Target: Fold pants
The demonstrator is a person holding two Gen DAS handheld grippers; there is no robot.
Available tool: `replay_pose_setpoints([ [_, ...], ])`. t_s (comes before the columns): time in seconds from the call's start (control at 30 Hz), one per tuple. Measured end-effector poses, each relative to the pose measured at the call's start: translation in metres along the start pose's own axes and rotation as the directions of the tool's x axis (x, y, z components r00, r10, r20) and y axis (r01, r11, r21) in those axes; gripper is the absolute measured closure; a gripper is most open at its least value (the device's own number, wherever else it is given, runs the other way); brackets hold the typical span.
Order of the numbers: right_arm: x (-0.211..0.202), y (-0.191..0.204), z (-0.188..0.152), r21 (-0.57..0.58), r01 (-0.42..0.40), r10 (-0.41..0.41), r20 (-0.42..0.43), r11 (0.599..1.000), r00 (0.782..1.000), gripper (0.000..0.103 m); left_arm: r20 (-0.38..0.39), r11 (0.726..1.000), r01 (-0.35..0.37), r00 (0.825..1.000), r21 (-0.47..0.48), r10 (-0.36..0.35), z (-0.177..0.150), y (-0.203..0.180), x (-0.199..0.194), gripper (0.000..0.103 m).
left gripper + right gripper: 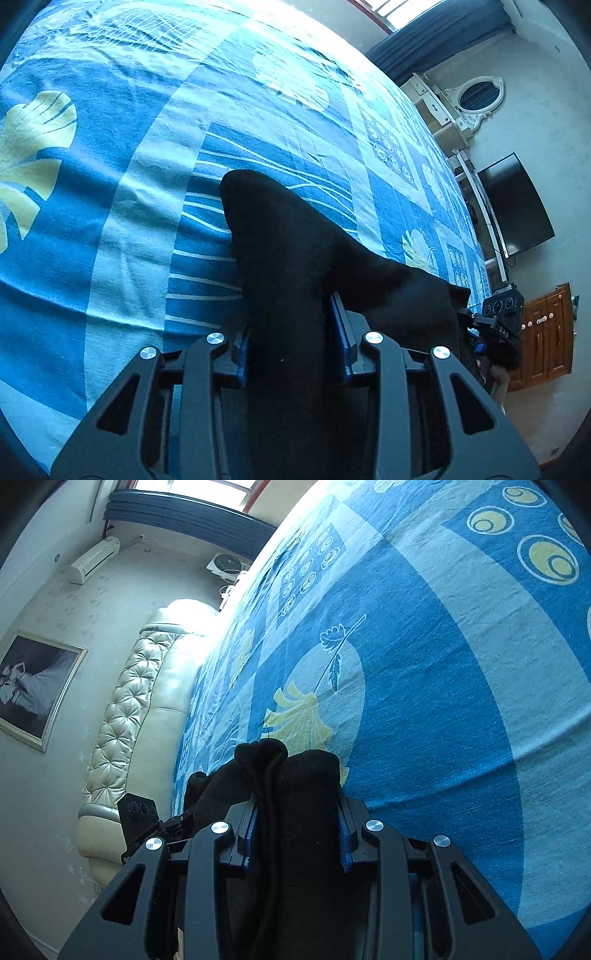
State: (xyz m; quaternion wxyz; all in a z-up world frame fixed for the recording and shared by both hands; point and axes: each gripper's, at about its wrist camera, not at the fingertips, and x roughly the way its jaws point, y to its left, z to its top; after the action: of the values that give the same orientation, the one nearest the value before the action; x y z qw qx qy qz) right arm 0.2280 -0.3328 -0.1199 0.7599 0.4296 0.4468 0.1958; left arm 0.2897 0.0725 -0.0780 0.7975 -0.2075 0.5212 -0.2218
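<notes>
Black pants point(288, 295) in both jaws, bedspread point(110, 184) beyond.

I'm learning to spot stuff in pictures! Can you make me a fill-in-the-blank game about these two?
1. The pants between the blue pads are the colour ____.
2. The pants hang over a bed sheet that is mostly ____.
3. In the right wrist view, the picture frame hangs on the ____.
4. In the left wrist view, black cloth fills the left gripper and runs across to the ____ gripper.

Missing words: black; blue; wall; right
</notes>
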Motion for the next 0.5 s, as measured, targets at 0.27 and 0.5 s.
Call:
replay_pose_setpoints([
  [0.27, -0.048, 0.009, -0.022, 0.032, -0.072, 0.071, 0.044, 0.997, 0.997, 0.027, 0.049, 0.991, 0.059, 0.997, -0.117, -0.054, -0.032, 0.017, -0.045, 0.010],
  [0.5, -0.091, -0.009, -0.070, 0.077, -0.088, 0.085, 0.047, 0.993, 0.995, 0.024, 0.086, 0.975, 0.117, 0.991, -0.191, -0.103, -0.103, 0.032, -0.086, 0.010],
])
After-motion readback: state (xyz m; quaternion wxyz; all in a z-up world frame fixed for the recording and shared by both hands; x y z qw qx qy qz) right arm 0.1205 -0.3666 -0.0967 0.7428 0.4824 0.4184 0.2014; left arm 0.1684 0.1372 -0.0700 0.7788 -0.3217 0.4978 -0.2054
